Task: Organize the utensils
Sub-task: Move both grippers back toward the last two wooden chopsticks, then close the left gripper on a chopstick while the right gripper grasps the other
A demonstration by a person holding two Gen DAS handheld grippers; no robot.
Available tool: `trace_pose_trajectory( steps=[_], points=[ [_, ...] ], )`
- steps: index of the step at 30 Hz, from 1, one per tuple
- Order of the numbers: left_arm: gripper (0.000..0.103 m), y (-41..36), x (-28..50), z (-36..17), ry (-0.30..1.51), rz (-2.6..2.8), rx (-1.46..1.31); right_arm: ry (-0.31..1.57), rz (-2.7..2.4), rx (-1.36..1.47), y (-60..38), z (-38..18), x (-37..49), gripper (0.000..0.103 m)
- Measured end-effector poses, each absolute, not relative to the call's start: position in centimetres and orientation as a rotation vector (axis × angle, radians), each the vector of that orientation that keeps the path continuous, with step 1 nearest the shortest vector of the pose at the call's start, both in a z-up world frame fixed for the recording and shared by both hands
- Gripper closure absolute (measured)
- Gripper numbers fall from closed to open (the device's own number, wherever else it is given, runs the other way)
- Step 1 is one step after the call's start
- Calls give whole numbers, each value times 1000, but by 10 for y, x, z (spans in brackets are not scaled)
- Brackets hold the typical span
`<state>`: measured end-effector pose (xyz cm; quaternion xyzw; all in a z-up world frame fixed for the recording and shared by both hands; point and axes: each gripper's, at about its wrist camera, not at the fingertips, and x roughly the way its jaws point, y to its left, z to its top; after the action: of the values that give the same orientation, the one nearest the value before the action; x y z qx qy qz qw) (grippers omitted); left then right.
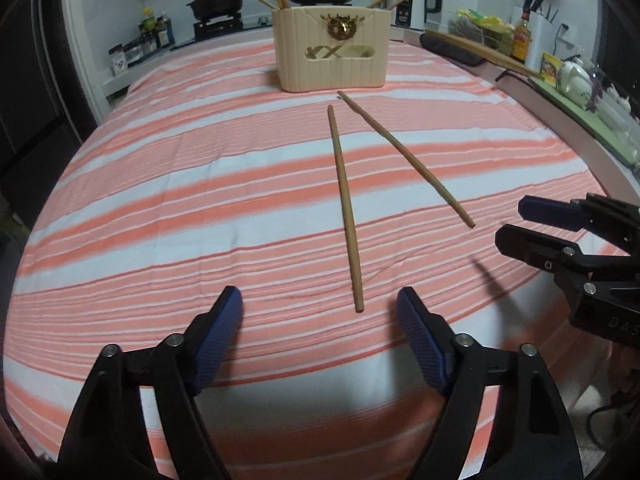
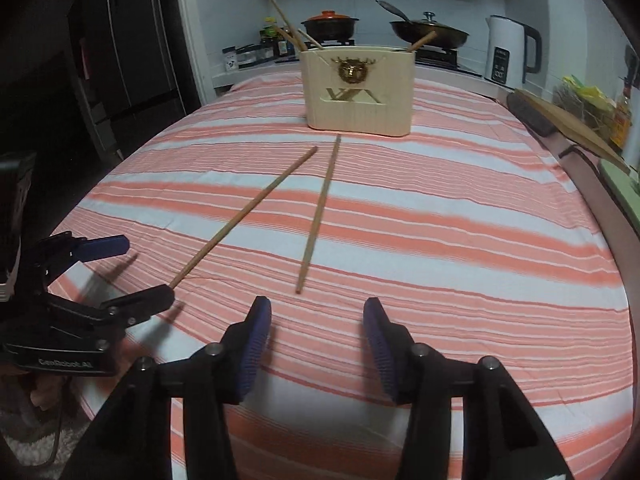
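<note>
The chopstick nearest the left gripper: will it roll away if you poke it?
Probably a little: the chopstick looks thin and round. The striped cloth under it may slow it. It looks stiff and light, so it should lift without bending.

The right tongs [image 2: 316, 336] hang open over the striped desk [image 2: 460, 240], nothing between their blue pads. Just ahead lie two wooden chopsticks: the right chopstick [image 2: 319, 216] points toward the cream utensil holder [image 2: 358, 94], the left chopstick [image 2: 244, 216] slants away to the lower left. Its near tip lies beside the left tongs [image 2: 146, 274], which stand open at the left edge. More chopsticks stick up from the holder. Behind stand an orange-lidded pot [image 2: 330, 24], a wok [image 2: 430, 34] and a white kettle [image 2: 508, 50]
</note>
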<state>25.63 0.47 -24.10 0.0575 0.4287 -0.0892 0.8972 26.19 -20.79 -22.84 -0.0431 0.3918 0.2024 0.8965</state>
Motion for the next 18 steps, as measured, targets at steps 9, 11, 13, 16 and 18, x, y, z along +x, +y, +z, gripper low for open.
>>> trace_pose_trajectory(
  steps=[9,11,13,16,18],
  points=[
    [95,-16,263,-240,883,-256,168,885,453,-147,-184,-246,289,97],
    [99,-20,264,-240,878,-251,174,881,433,-117,-189,-246,288,98],
    [99,-17,262,-240,872,-245,149,871,395,-116,-194,-246,286,99],
    [100,-4,261,-240,875,-212,83,863,315,-101,-214,-244,280,99],
    [100,6,259,-240,871,-159,59,857,249,-99,-231,-244,278,99]
  ],
)
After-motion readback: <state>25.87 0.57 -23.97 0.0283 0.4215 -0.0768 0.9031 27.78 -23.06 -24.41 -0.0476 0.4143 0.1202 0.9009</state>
